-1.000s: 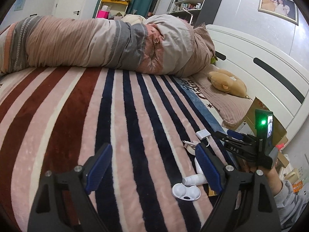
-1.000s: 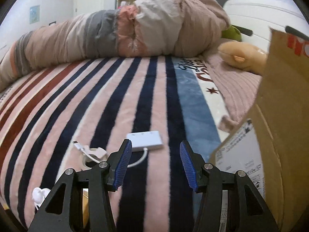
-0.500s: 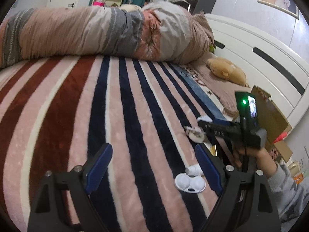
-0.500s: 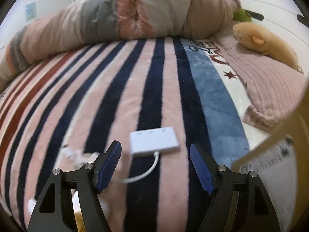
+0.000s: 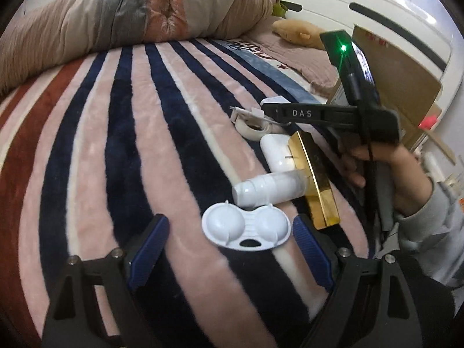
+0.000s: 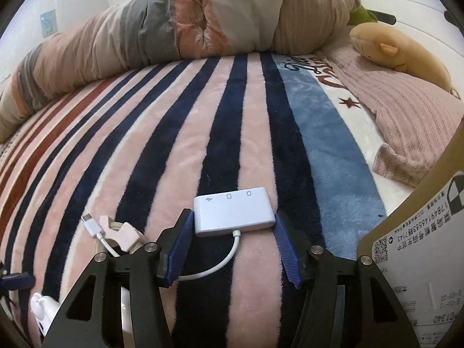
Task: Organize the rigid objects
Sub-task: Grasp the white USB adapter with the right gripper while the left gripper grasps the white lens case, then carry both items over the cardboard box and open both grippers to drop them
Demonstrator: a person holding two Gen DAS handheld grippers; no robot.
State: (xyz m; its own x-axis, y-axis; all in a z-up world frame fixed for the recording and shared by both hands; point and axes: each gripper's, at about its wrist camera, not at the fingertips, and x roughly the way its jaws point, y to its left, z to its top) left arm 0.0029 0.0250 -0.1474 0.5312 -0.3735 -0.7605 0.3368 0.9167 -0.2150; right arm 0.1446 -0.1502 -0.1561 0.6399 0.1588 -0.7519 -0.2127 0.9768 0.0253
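On the striped blanket point(image 6: 179, 156) of the bed, the white USB adapter point(image 6: 233, 211) lies between the blue pads of the right gripper point(image 6: 232, 246), whose jaws stand spread with the tips at the adapter's two ends; whether they touch is unclear. Half a second ago the adapter lay ahead of the pads. The left gripper point(image 5: 229, 249), jaws wide apart and holding nothing, now has the white lens case point(image 5: 246, 226) between its tips, closer than before.
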